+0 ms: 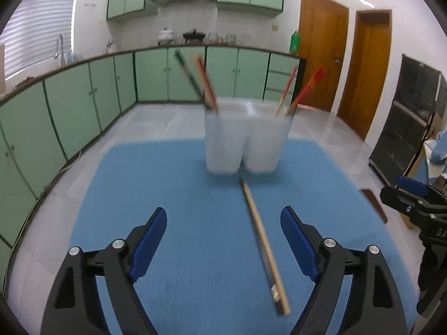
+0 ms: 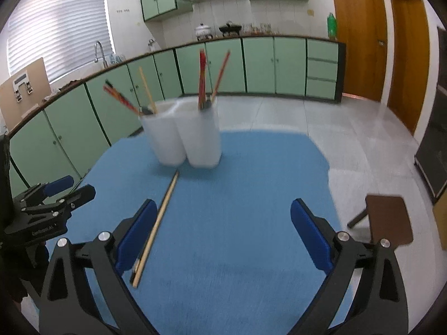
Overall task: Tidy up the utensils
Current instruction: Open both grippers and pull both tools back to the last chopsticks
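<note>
A pair of wooden chopsticks (image 1: 262, 245) lies on the blue mat (image 1: 195, 223), pointing toward a white two-compartment holder (image 1: 245, 139). The holder has several red, black and wooden chopsticks (image 1: 205, 81) standing in both compartments. My left gripper (image 1: 223, 223) is open and empty above the mat, with the chopsticks between its fingers, nearer the right one. In the right wrist view the chopsticks (image 2: 156, 226) lie just beside the left finger of my open, empty right gripper (image 2: 223, 215). The holder (image 2: 184, 136) stands beyond them.
My right gripper shows at the right edge of the left wrist view (image 1: 419, 206); my left gripper shows at the left edge of the right wrist view (image 2: 47, 206). A brown stool (image 2: 388, 220) stands right of the table. Green kitchen cabinets (image 1: 69, 111) line the walls.
</note>
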Demonstrator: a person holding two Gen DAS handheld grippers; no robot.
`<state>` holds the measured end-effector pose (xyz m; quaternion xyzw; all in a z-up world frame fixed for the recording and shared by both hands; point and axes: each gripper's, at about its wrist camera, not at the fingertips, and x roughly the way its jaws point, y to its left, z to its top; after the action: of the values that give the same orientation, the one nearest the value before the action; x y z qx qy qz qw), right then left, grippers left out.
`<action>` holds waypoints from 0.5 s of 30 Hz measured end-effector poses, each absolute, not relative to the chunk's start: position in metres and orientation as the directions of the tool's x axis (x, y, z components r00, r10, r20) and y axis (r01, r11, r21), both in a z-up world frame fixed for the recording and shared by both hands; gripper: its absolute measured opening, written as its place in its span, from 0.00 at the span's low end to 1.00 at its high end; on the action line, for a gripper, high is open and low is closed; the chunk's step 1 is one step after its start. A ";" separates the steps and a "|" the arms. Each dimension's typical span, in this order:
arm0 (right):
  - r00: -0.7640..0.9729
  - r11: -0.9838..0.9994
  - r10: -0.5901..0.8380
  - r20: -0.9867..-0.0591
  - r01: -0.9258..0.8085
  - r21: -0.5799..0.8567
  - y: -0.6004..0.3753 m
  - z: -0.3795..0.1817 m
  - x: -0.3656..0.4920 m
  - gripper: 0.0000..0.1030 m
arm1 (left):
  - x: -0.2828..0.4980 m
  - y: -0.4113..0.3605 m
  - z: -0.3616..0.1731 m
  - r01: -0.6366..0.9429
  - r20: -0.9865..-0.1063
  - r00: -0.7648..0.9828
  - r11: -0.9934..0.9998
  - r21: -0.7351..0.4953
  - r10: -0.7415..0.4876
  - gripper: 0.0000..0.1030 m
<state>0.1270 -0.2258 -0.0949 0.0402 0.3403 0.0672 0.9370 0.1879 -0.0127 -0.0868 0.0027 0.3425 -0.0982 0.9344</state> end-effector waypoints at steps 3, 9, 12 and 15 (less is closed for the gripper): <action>0.750 0.990 0.139 -0.646 -0.083 0.117 -0.221 -0.111 0.118 0.91 | 0.181 -0.008 -0.103 0.169 -0.666 0.727 0.984 -0.060 -0.166 0.80; 0.723 0.992 0.124 -0.679 -0.078 0.098 -0.208 -0.141 0.106 0.91 | 0.168 -0.005 -0.133 0.159 -0.703 0.701 0.987 -0.010 -0.120 0.81; 0.703 0.991 0.131 -0.699 -0.096 0.090 -0.198 -0.151 0.102 0.91 | 0.161 -0.002 -0.145 0.155 -0.719 0.688 0.988 0.016 -0.096 0.81; 0.681 0.989 0.144 -0.718 -0.117 0.088 -0.186 -0.159 0.098 0.91 | 0.159 0.002 -0.152 0.144 -0.732 0.676 0.990 0.014 -0.088 0.81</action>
<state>0.0984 -0.1863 -0.1588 0.0173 0.3930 0.0713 0.9166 0.1591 0.0019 -0.1523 0.0353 0.3975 -0.0632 0.9147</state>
